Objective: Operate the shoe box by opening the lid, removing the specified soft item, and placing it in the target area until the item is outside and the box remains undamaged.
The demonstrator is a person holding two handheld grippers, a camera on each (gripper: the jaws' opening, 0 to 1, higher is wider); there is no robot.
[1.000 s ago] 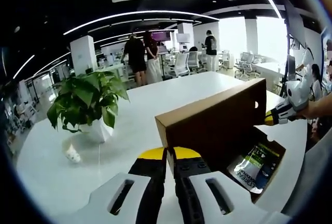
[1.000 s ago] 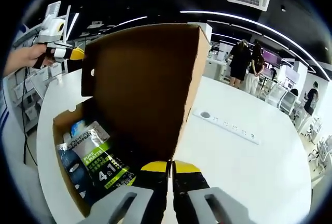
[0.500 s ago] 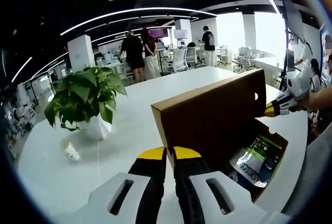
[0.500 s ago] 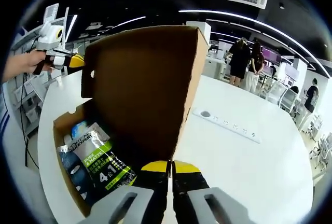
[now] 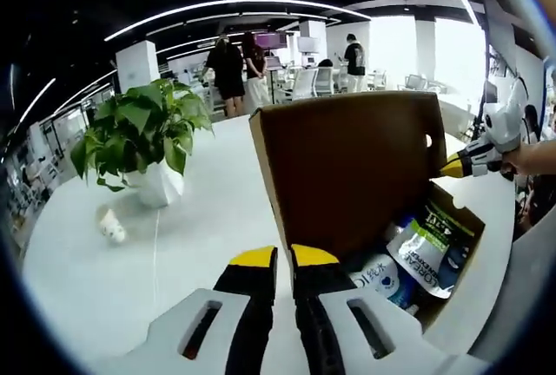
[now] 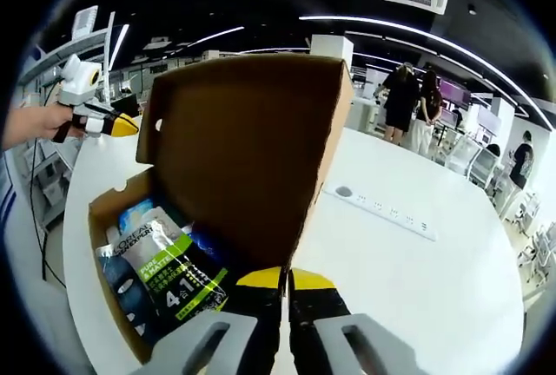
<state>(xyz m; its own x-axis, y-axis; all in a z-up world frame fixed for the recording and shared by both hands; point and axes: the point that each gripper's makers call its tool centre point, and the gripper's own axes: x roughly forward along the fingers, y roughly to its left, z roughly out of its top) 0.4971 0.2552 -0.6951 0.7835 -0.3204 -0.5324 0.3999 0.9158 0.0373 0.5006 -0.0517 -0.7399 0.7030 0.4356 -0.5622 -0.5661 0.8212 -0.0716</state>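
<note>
A brown cardboard shoe box (image 5: 469, 234) stands on the white table with its lid (image 5: 347, 167) swung up, nearly upright. Inside lie a green-and-white pouch (image 5: 426, 249) and a blue pouch (image 5: 378, 275). My left gripper (image 5: 284, 258) is shut on the lid's near end. At the lid's far end is my right gripper (image 5: 452, 167), held by a hand. In the right gripper view, my right gripper (image 6: 285, 278) is shut on the lid (image 6: 243, 149), above the green pouch (image 6: 165, 275) and the box wall (image 6: 104, 262). The left gripper (image 6: 122, 125) touches the lid's other end.
A potted plant (image 5: 143, 145) and a small white object (image 5: 111, 227) sit on the table (image 5: 174, 253) left of the box. A white power strip (image 6: 378, 208) lies on the table (image 6: 417, 288) right of the box. People stand among desks and chairs far behind.
The lid has swung up from a slant to nearly upright, with both grippers on its ends. More of the pouches inside the box shows now.
</note>
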